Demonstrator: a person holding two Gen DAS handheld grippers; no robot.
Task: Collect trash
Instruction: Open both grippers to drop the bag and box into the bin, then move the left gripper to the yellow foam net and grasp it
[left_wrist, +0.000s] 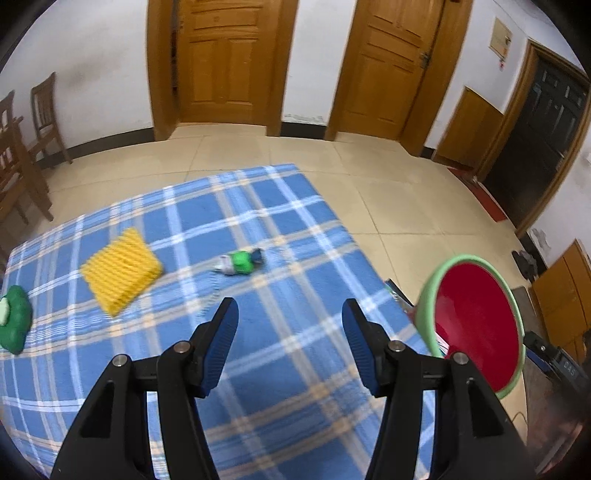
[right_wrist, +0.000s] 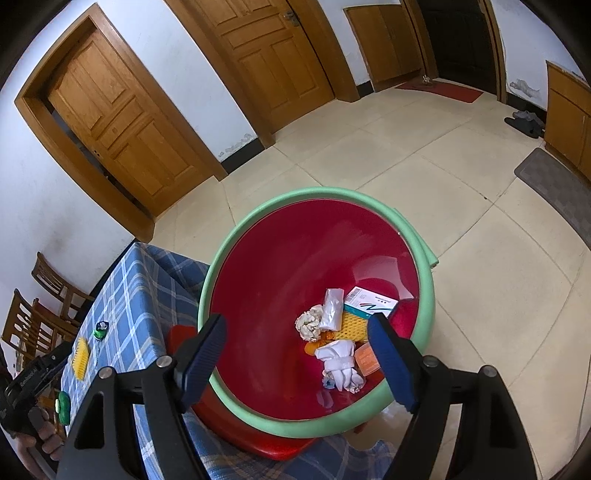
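Note:
My left gripper (left_wrist: 290, 314) is open and empty above the blue plaid tablecloth (left_wrist: 280, 387). On the cloth lie a crumpled green and white wrapper (left_wrist: 241, 262), a yellow ridged pad (left_wrist: 120, 271) and a green object (left_wrist: 14, 319) at the left edge. A red bin with a green rim (left_wrist: 476, 325) stands past the table's right edge. My right gripper (right_wrist: 297, 332) is open and empty above that bin (right_wrist: 243, 243). In the bin lie a white and teal box (right_wrist: 371, 302), crumpled paper (right_wrist: 308, 325), a clear wrapper (right_wrist: 331, 308), a white wad (right_wrist: 341, 363) and orange scraps (right_wrist: 366, 362).
Wooden chairs (left_wrist: 22, 147) stand left of the table. Two wooden doors (left_wrist: 225, 59) are in the far wall. Tiled floor (right_wrist: 480, 206) surrounds the bin. A grey mat (right_wrist: 554, 184) and slippers (right_wrist: 524, 122) lie at the right. The table shows in the right wrist view (right_wrist: 122, 306).

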